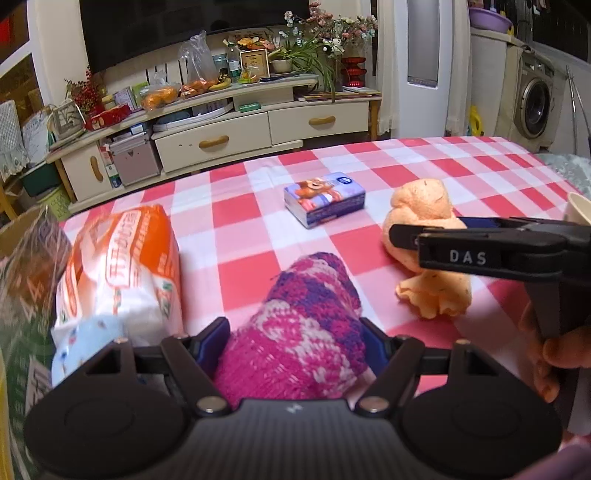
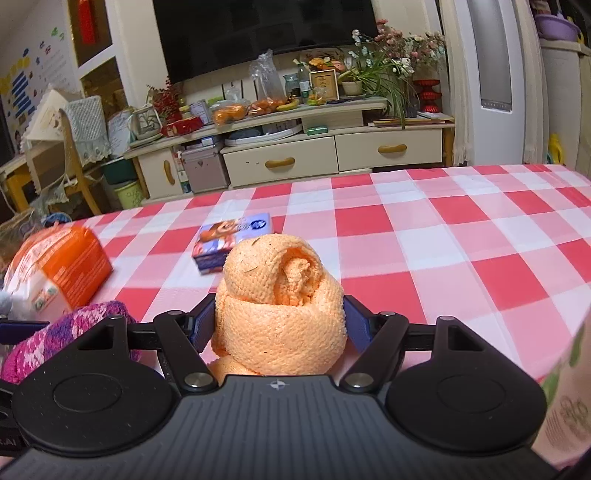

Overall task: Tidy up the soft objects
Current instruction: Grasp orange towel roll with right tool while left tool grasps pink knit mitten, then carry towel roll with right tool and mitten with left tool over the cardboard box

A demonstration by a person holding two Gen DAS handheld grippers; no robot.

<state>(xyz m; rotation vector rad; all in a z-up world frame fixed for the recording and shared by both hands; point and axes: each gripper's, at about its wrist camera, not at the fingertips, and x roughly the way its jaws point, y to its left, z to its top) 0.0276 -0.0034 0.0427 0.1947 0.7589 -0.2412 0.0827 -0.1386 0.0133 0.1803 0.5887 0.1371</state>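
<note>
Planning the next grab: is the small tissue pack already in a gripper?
No, the tissue pack lies free on the checked tablecloth, beyond both grippers.

Red-and-white checked tablecloth covers the table across the lower field; cream TV stand beyond it at 12 o'clock, two drawers with tan handles; dark television above the stand; bags of oranges and bananas on the stand top, left of a framed picture; potted plant with pink flowers at 1 o'clock, red stand just beside it; washing machine at 2 o'clock; purple basin above it; paper cup at 3 o'clock, partly cropped.
</note>
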